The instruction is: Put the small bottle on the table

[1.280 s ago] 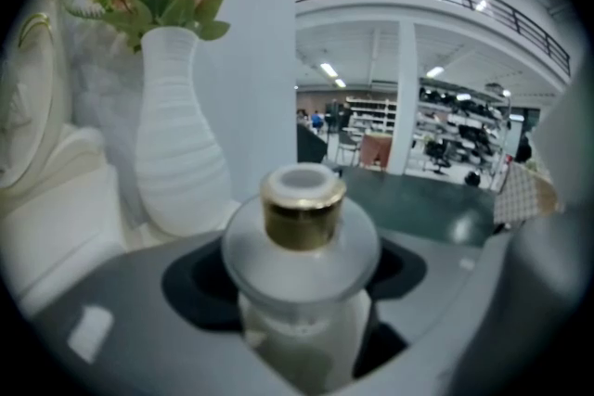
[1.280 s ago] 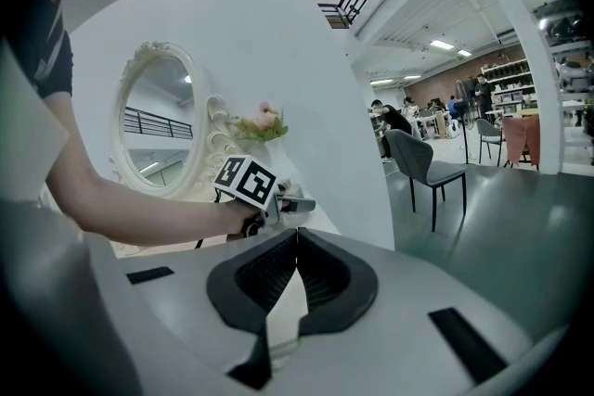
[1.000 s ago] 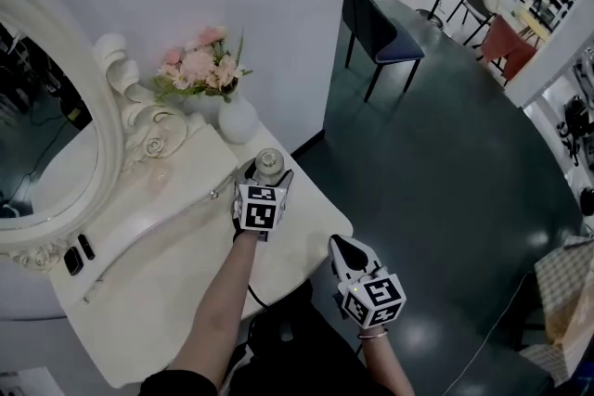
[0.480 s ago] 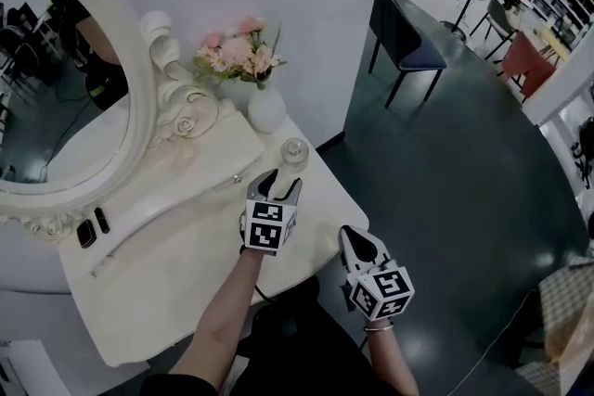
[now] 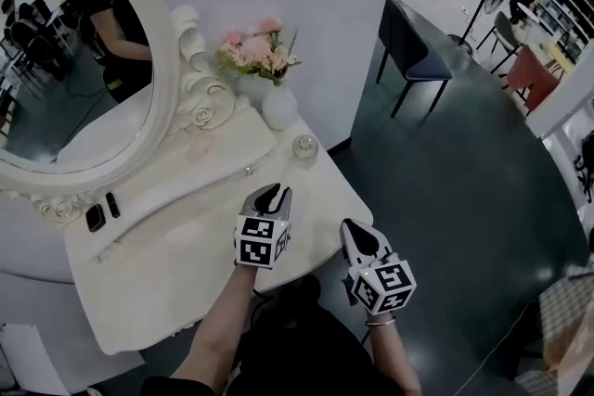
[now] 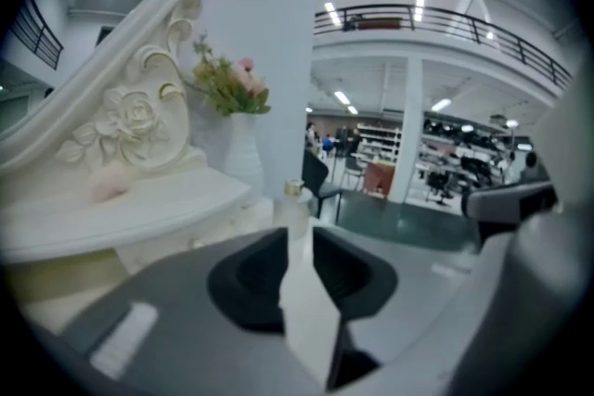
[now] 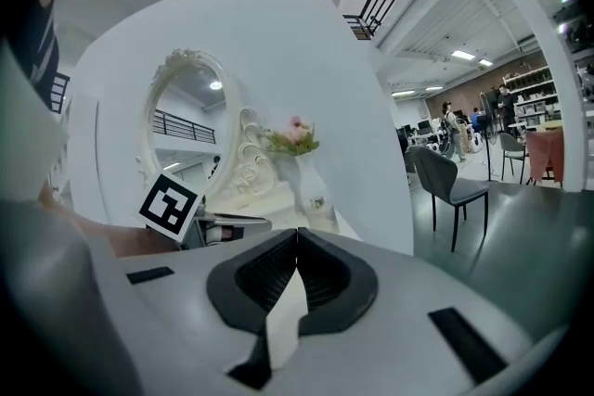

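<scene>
- Counter (image 5: 176,278): white, with a curved front edge; a raised shelf is carried along its back edge.
- Small bottle (image 5: 304,147): clear with a pale cap, stood upright on the counter near the right edge, just in front of the vase. It is touched by neither gripper. It is also seen past the jaws in the left gripper view (image 6: 295,198) and, farther off, in the right gripper view (image 7: 318,203).
- Left gripper (image 5: 272,191): held over the front right part of the counter and pointed toward the small bottle, apart from it. Its jaws have just been closing; only a narrow gap is left between them (image 6: 300,235), and nothing is held in it.
- Right gripper (image 5: 354,229): held just off the counter's front right edge, over the dark floor. Its jaws are brought together at the tips (image 7: 297,233), with nothing between them.
- Vase (image 5: 278,110): white and rounded, placed at the back right corner of the counter, filled with pink flowers (image 5: 255,51).
- Mirror (image 5: 65,79): oval, in an ornate white frame, mounted along the back left of the counter.
- Two small dark objects (image 5: 102,211): laid side by side below the mirror frame; their kind cannot be told.
- Chair (image 5: 413,51): dark, stood on the floor beyond the counter's right end.
</scene>
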### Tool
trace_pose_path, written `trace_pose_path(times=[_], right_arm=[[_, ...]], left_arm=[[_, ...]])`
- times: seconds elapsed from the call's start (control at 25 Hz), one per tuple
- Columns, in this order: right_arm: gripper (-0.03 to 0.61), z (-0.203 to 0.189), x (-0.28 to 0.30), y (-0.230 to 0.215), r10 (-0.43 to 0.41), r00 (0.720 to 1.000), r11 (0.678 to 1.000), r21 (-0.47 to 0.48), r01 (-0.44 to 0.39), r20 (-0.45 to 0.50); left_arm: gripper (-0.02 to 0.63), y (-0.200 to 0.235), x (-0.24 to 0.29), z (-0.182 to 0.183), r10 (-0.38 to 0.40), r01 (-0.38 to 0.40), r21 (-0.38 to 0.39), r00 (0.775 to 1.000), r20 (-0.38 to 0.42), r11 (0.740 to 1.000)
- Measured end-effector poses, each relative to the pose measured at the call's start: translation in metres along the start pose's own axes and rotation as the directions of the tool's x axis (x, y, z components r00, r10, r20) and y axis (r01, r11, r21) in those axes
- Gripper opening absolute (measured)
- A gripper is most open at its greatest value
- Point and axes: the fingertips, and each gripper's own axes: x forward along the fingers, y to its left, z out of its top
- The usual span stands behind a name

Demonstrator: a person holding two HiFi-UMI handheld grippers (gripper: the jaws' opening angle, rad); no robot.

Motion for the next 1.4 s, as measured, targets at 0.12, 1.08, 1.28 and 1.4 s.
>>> trace_pose_path(times=[0.12, 1.08, 1.28, 1.4], right_arm=[[0.005, 0.004, 0.003, 0.006, 0.017, 1.000, 1.000, -0.016, -0.017, 0.007], [0.004, 0.025, 0.013, 0.042, 0.121, 0.991, 0.984, -0.135, -0.113, 0.050], [0.003, 0.025, 0.012, 0.039, 0.106, 0.993, 0.988, -0.123, -0.098, 0.056], [0.003, 0.025, 0.010, 0.038, 0.107, 0.992, 0.989, -0.110, -0.100, 0.060]], left_arm=[[0.065, -0.001, -0.016, -0.001, -0.006, 0.006, -0.017, 1.000, 0.011, 1.000], [0.008, 0.017, -0.100, 0.011, 0.087, -0.076, -0.089, 0.987, 0.132, 0.993], [0.008, 0.015, -0.102, 0.013, 0.086, -0.073, -0.096, 0.986, 0.139, 0.993], [0.008, 0.013, -0.104, 0.013, 0.083, -0.069, -0.095, 0.986, 0.143, 0.993]])
